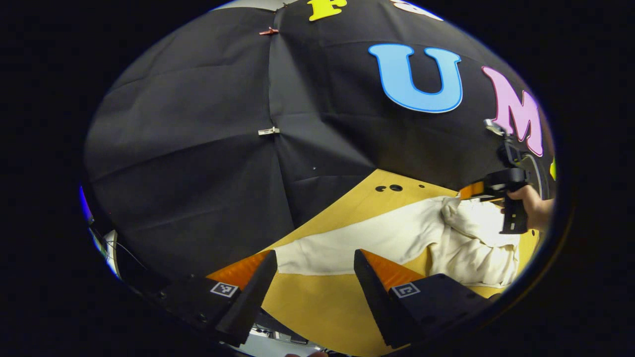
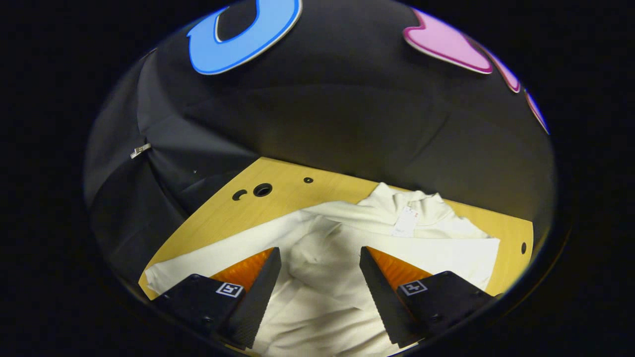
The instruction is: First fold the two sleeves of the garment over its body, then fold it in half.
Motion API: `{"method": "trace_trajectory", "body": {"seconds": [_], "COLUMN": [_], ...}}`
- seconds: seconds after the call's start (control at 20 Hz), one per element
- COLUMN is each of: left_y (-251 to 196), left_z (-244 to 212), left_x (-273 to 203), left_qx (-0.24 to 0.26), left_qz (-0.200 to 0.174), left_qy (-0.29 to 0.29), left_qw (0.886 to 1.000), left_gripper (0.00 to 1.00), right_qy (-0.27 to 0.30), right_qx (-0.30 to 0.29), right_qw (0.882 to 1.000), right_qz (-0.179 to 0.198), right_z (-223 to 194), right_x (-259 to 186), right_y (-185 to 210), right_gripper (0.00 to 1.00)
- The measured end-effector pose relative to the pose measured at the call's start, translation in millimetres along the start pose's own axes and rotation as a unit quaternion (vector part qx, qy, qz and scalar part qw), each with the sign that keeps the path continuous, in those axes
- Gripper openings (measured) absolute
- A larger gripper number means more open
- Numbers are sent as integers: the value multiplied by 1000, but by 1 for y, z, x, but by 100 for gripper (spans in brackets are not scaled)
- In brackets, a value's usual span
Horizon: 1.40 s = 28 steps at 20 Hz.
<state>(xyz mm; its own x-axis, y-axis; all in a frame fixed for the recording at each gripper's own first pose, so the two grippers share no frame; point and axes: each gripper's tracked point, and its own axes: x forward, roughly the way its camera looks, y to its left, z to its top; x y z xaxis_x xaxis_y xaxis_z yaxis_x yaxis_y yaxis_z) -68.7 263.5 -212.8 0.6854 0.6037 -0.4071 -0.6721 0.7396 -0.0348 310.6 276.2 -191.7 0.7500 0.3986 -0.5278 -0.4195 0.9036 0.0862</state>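
Note:
A cream long-sleeved garment (image 2: 337,277) lies on the wooden table (image 2: 278,198), collar (image 2: 421,203) and a white tag toward the back wall. One sleeve (image 2: 198,263) stretches out flat to the left; in the left gripper view this sleeve (image 1: 347,243) ends just past my fingertips. My left gripper (image 1: 315,253) is open, low over the table at the cuff, holding nothing. My right gripper (image 2: 320,249) hangs open above the rumpled body. The left gripper view also shows the right gripper (image 1: 469,192) over the bunched body (image 1: 476,248), held by a hand (image 1: 533,208).
The booth's black cloth wall (image 1: 223,148) closes in the table's back and left, held with small clips (image 1: 268,131). Holes are cut in the tabletop near the back left corner (image 2: 262,189). Bare wood (image 1: 317,302) lies in front of the sleeve.

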Motion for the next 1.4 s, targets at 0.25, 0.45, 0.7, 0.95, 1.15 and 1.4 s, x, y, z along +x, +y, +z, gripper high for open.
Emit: {"method": "trace_trajectory", "body": {"seconds": [0.25, 0.45, 0.7, 0.95, 1.15, 1.4], "left_y": [37, 54, 39, 38, 35, 24], "left_z": [-12, -43, -78, -101, -110, -106], "left_x": [51, 87, 124, 146, 156, 161], "left_qx": [-2, -12, -39, -32, -57, -48], "left_qz": [25, 32, 18, 40, 40, 29], "left_qy": [13, 62, 114, 149, 154, 150], "left_qw": [1000, 997, 993, 988, 986, 987], "left_gripper": [96, 96, 96, 96, 98, 89], "right_qy": [-6, -6, -10, -16, -12, 5], "right_qx": [49, 69, 96, 106, 116, 150], "right_qw": [997, 992, 985, 978, 973, 965], "right_qz": [-61, -107, -144, -176, -198, -215], "right_z": [-18, -35, -54, -71, -101, -142], "right_x": [-51, -87, -142, -197, -236, -271], "right_y": [-66, -114, -160, -201, -227, -252], "right_gripper": [99, 98, 99, 99, 99, 99]}}
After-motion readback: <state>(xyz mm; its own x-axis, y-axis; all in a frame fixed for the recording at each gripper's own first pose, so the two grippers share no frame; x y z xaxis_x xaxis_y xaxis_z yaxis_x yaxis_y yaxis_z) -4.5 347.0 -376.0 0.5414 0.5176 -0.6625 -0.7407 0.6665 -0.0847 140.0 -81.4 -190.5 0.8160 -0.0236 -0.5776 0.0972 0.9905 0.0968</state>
